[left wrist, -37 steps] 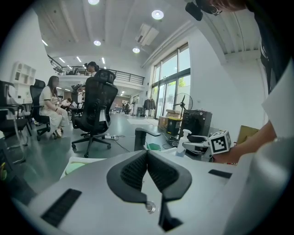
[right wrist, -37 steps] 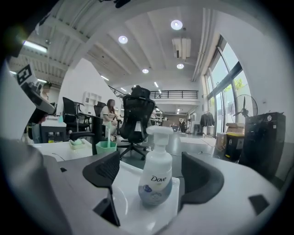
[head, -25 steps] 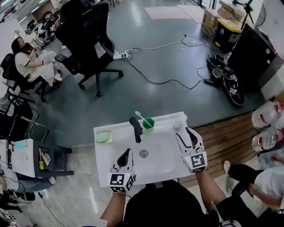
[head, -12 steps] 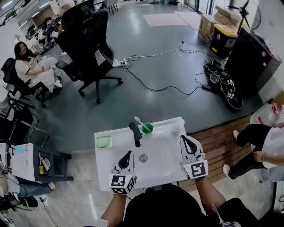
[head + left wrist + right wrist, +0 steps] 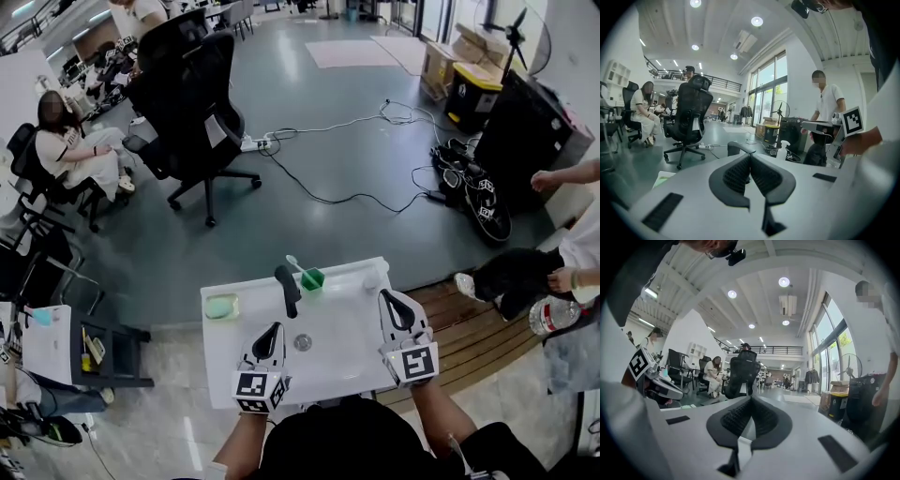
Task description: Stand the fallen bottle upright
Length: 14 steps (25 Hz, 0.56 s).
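Your R gripper [image 5: 387,298] and L gripper [image 5: 272,330] are both pressed shut & empty; white bottle [image 5: 372,276] looks upright, axis vertical, at sink [image 5: 225,367] back-right corner, just ahead of R, L farther.

A: left tongs [image 5: 273,328] status?
B: jaws together, nothing between them.
A: right tongs [image 5: 385,298]?
B: same. Jaws together, empty, pointing about level. Both forearms reach forward.
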Tool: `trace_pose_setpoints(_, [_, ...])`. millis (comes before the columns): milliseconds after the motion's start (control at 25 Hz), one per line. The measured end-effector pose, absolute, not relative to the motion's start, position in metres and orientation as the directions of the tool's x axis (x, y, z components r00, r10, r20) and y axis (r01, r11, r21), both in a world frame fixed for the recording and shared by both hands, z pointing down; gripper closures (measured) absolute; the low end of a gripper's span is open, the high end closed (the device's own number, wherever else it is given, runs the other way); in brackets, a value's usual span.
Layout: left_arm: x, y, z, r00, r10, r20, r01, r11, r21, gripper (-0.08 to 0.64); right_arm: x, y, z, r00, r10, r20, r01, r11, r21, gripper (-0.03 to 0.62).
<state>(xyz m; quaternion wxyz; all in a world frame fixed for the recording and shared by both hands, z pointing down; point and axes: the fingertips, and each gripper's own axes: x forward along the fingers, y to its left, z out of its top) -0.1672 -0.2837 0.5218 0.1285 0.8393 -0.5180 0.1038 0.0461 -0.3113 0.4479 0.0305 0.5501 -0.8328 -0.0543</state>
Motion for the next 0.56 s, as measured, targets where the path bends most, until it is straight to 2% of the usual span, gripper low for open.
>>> trace_pose_setpoints(560, [-0.1573,-0.2850,0.5205,0.453,-0.838,0.304,-0.890,-0.447,0.093,0.541,0.0529,-0.3174,0.4478,-0.380,-0.925,-0.013,-0.918,0.376,0.124,0.580])
